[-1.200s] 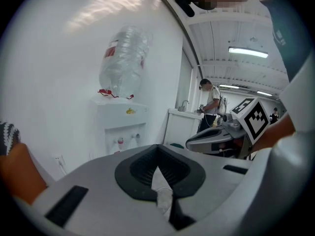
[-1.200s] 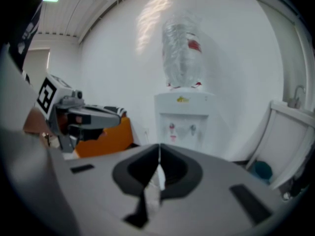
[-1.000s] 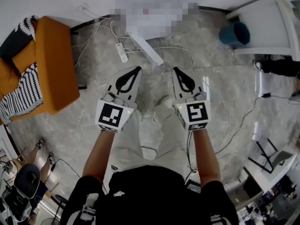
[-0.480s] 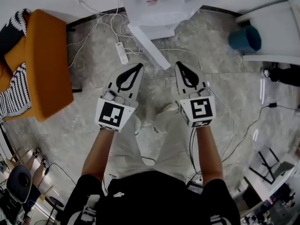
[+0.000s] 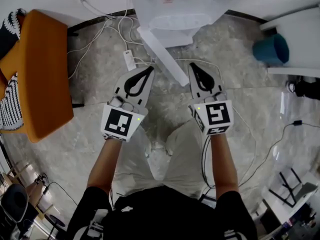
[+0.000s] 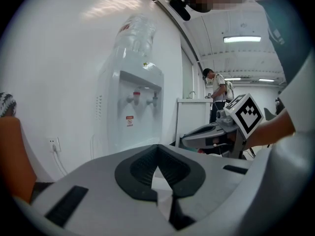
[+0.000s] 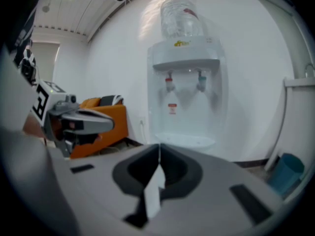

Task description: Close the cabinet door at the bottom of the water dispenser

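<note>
The white water dispenser (image 5: 175, 9) stands against the wall at the top of the head view. Its bottom cabinet door (image 5: 162, 54) hangs open, a white panel slanting out over the floor. My left gripper (image 5: 148, 70) is shut and empty, its tip just left of the door's outer end. My right gripper (image 5: 192, 65) is also shut and empty, just right of that end. Neither touches the door. The left gripper view shows the dispenser (image 6: 133, 107) ahead past the shut left gripper (image 6: 157, 146). In the right gripper view the dispenser (image 7: 184, 92) stands beyond the right gripper (image 7: 159, 145); the jaws hide the door.
An orange sofa (image 5: 42, 74) with a striped cushion stands at the left. A power strip (image 5: 129, 60) and white cables lie on the floor beside the dispenser. A blue bin (image 5: 272, 49) sits under a white table (image 5: 295, 19) at the right. A person (image 6: 214, 95) stands far off.
Both grippers have sunk together with the person and come closer to the open door. The dispenser has come further into view at the top. The jaws stayed shut.
</note>
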